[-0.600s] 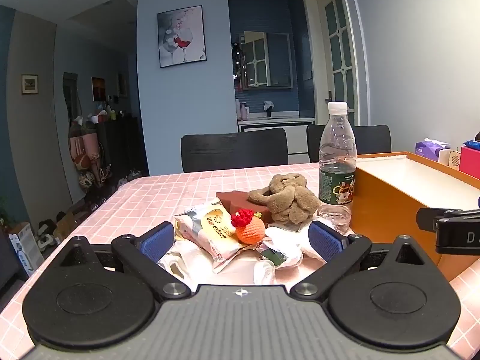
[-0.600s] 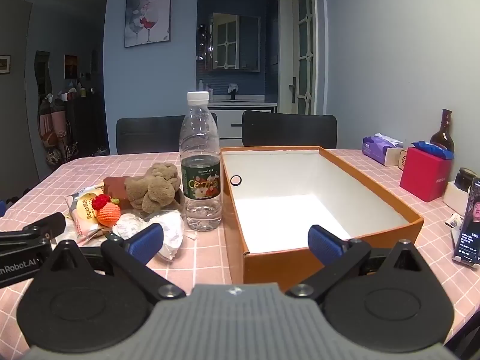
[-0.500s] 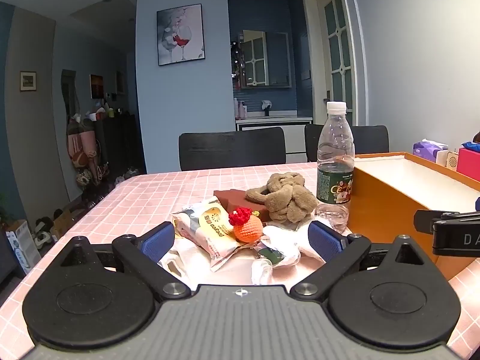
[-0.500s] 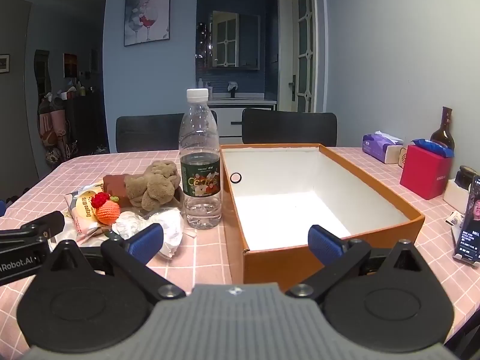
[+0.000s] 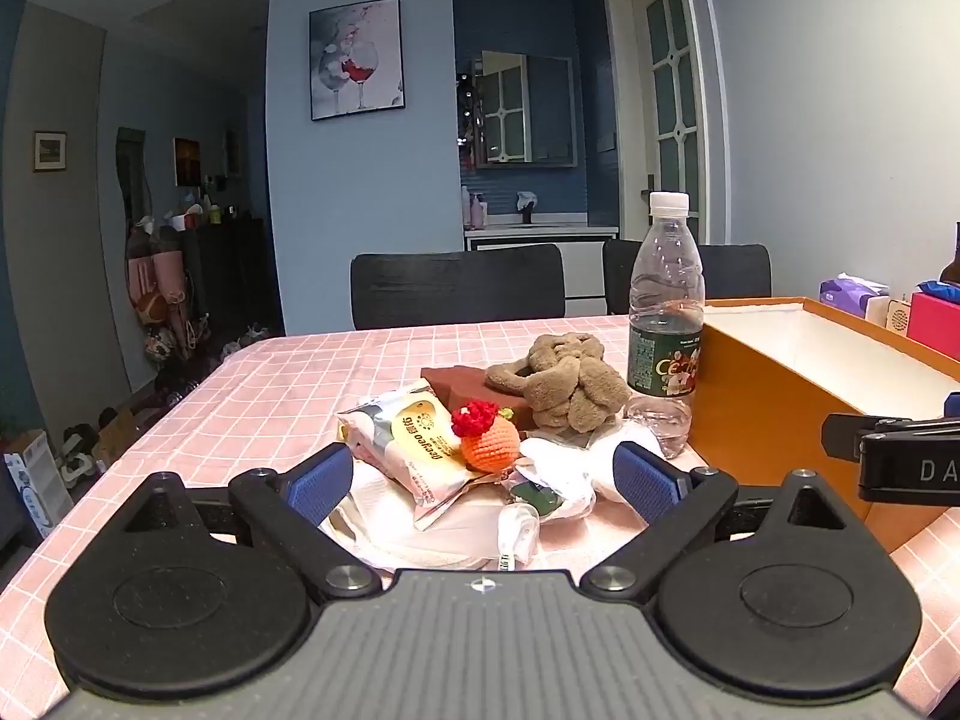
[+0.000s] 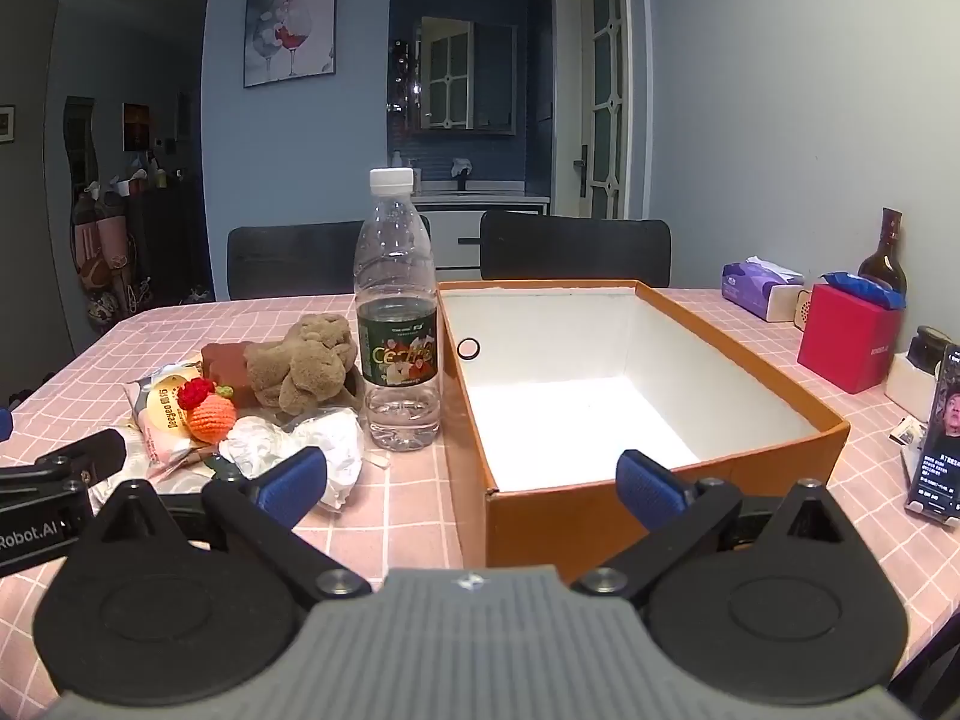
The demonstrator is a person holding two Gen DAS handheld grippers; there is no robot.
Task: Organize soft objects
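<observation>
You've got a red box (image 6: 847, 337), tissue pack (image 6: 757, 287), dark glass bottle (image 6: 883, 255), propped phone (image 6: 941, 438), wine-glass painting (image 5: 355, 58), two black chairs (image 5: 457, 284).

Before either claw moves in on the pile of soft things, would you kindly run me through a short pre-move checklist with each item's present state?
1. Left claw open, nothing held: ok.
2. Right claw open, nothing held: ok.
3. Orange cardboard box with white interior has room: ok, nothing inside.
4. Brown plush toy reachable: ok, top of pile, uncovered.
5. Orange crocheted fruit with red top reachable: ok, resting on the snack packet.
6. Clear plastic water bottle out of the path: not ok, upright between pile and box.
</observation>
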